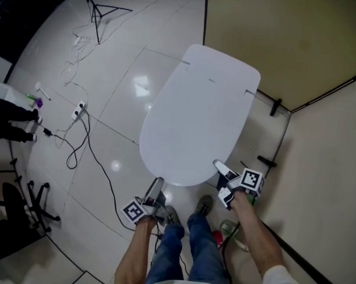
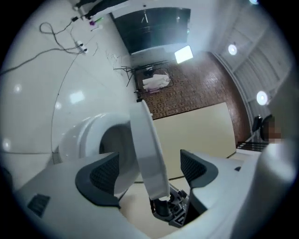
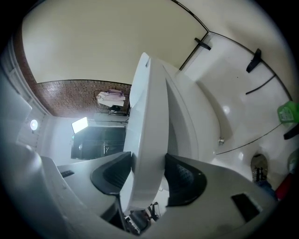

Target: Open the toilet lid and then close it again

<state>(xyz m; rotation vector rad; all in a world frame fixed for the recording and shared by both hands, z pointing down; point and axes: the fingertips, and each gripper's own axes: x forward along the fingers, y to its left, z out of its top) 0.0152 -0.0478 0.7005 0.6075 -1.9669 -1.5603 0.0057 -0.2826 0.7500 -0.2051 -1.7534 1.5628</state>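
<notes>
**At the front edge of the toilet lid [image 1: 196, 121]: one tong biting, one loose**

Down at that front edge, our right gripper [image 3: 148, 177] is clenched on the rim toward its right side, a pad on each face, so it's the one carrying the lid. Our left gripper [image 2: 149, 170] sits at the front-left with its jaws spread wide. The rim runs between them but neither pad touches it (basically along for the ride). The lid is tipped a bit up off the seat [image 2: 96, 135], with its back edge over by the wall [image 1: 286, 43].

How we'd do the lift well, as we judge it: swing the right grip up in an arc around the back edge where the lid pivots, instead of hauling straight up. Roll the wrist with the lid so the pads sit flat. No extra squeeze, since that plastic looks slick and a skewed pinch could pop off. We'd hold the left one under the rim as a catcher.
</notes>
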